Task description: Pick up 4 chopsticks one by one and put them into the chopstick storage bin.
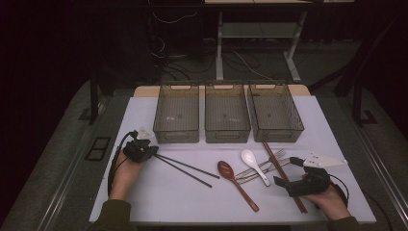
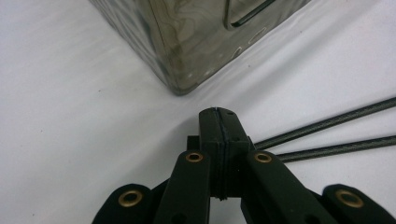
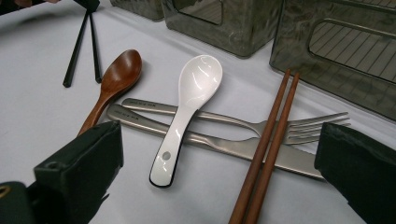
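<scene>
Left gripper (image 1: 144, 150): jaws pressed together on the ends of black chopsticks (image 1: 185, 169), beside left bin (image 1: 176, 113).
Right gripper (image 3: 219, 163): jaws wide apart, facing white spoon (image 3: 187, 112), forks (image 3: 224, 135), brown chopsticks (image 3: 266, 149).

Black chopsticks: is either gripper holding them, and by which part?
The left gripper is shut at the end of the black chopsticks; actual clamping can't be told. The right gripper is open, holding nothing.
</scene>
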`<state>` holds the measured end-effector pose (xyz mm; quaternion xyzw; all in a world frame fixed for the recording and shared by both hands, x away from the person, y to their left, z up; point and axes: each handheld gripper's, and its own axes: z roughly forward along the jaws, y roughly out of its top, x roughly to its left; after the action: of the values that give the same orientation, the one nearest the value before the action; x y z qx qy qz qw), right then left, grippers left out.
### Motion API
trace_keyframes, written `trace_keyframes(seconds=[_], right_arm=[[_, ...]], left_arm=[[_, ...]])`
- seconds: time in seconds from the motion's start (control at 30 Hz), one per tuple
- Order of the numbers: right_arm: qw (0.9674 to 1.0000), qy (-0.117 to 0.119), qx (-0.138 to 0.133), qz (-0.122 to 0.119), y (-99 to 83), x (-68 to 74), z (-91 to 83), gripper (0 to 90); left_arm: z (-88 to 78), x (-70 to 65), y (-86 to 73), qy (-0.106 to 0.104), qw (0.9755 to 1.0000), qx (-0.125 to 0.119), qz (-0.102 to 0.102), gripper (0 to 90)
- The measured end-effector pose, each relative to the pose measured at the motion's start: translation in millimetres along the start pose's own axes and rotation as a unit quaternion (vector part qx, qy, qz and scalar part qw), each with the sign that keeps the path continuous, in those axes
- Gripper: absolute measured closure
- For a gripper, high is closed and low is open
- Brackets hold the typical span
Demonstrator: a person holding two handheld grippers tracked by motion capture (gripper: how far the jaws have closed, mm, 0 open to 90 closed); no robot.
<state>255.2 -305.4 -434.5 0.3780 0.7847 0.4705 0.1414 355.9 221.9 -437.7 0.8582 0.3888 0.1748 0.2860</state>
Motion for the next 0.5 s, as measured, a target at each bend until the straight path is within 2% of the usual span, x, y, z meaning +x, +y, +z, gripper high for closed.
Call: trace_keyframes(seconds=[0.5], right_arm=[[1.0000, 0.001, 0.001, 0.003, 0.0, 0.1, -0.8, 1.0]], left_arm=[[-8.4, -1.1, -6.8, 0.000, 0.9999, 0.012, 0.003, 89.3]])
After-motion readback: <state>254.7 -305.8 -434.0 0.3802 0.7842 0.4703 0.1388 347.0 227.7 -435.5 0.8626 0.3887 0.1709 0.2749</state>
